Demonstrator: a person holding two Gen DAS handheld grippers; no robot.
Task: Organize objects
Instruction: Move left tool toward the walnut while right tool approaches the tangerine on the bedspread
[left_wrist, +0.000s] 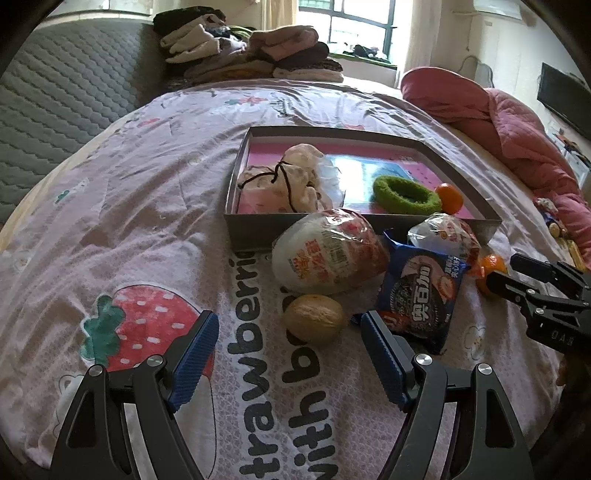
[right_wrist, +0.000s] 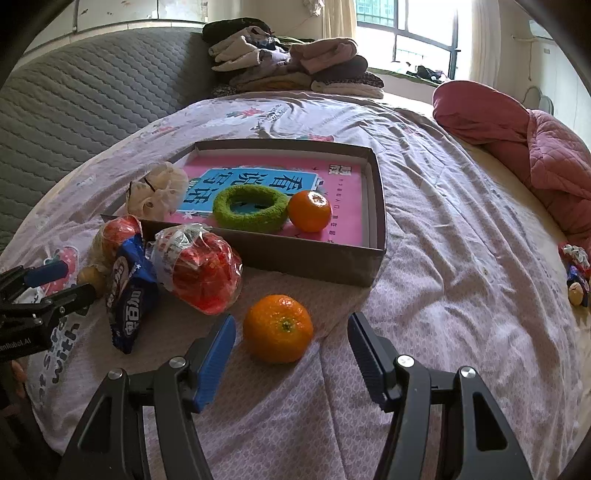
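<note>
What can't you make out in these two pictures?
- Small toys at the bed's edge, right wrist view: too small.
- Blue snack packet, left wrist view: lower corner hidden behind the left gripper.
- Book in the box: cover partly hidden by the green ring.

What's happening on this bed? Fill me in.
A person holds a gripper in each hand, tidying items into a shallow box. A green ring, an orange and a drawstring pouch lie inside. The right gripper, open, hovers at a second orange on the bedspread. The left gripper, open, holds nothing.
</note>
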